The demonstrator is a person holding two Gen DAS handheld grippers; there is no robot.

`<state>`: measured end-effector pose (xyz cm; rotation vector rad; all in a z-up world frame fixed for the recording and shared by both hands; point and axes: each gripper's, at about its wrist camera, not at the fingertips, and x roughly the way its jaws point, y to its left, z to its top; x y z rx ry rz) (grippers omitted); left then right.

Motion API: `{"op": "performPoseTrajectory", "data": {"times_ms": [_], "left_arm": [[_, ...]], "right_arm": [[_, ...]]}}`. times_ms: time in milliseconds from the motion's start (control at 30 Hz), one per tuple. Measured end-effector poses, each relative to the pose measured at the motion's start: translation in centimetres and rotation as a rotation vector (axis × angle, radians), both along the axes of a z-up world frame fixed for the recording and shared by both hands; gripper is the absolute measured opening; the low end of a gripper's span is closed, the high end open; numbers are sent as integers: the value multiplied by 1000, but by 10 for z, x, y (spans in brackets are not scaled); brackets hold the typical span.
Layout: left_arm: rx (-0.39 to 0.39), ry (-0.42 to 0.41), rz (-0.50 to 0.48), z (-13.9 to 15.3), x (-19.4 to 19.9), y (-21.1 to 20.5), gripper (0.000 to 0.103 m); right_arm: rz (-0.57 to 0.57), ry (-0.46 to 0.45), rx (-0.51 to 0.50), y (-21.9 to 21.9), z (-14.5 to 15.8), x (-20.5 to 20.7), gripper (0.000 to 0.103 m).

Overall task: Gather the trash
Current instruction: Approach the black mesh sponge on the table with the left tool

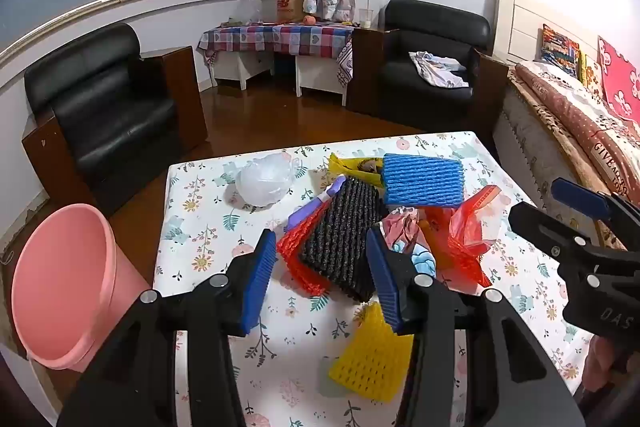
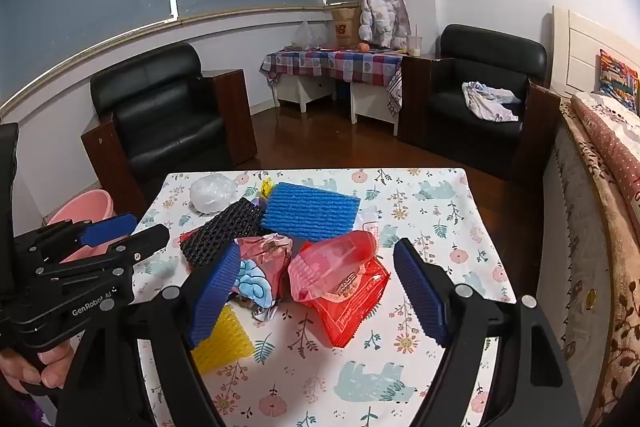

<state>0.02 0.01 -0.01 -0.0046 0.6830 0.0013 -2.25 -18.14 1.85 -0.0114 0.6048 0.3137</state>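
A heap of trash lies on the flowered table (image 1: 208,227): a black foam net (image 1: 344,239), a red net (image 1: 296,259), a blue foam net (image 1: 422,179), a yellow foam net (image 1: 374,359), a white plastic bag (image 1: 264,179), red wrappers (image 2: 348,291) and a crumpled pink wrapper (image 2: 266,263). My left gripper (image 1: 322,281) is open, its jaws on either side of the black net, just above it. My right gripper (image 2: 320,291) is open over the red wrappers. A pink bin (image 1: 60,287) stands on the floor left of the table.
Two black armchairs (image 1: 116,107) (image 1: 432,63) stand beyond the table, with a checked-cloth side table (image 1: 276,39) between them. A bed (image 1: 580,115) runs along the right side. Brown floor lies between table and chairs.
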Motion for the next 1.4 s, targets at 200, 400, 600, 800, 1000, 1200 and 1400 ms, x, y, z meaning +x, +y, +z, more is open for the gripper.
{"op": "performPoseTrajectory", "data": {"times_ms": [200, 400, 600, 800, 1000, 1200, 1400], "left_arm": [[0, 0, 2, 0, -1, -1, 48], [-18, 14, 0, -2, -1, 2, 48], [-18, 11, -7, -3, 0, 6, 48], [-24, 25, -10, -6, 2, 3, 48], [-22, 26, -18, -5, -1, 1, 48], [-20, 28, -23, -6, 1, 0, 48], [-22, 29, -24, -7, 2, -2, 48]], "right_arm": [[-3, 5, -3, 1, -1, 1, 78], [3, 7, -3, 1, -2, 2, 78], [2, 0, 2, -1, 1, -2, 78], [3, 16, 3, -1, -3, -5, 77], [8, 35, 14, -3, -10, 2, 74], [4, 40, 18, -5, -11, 3, 73], [1, 46, 24, -8, -13, 5, 71]]}}
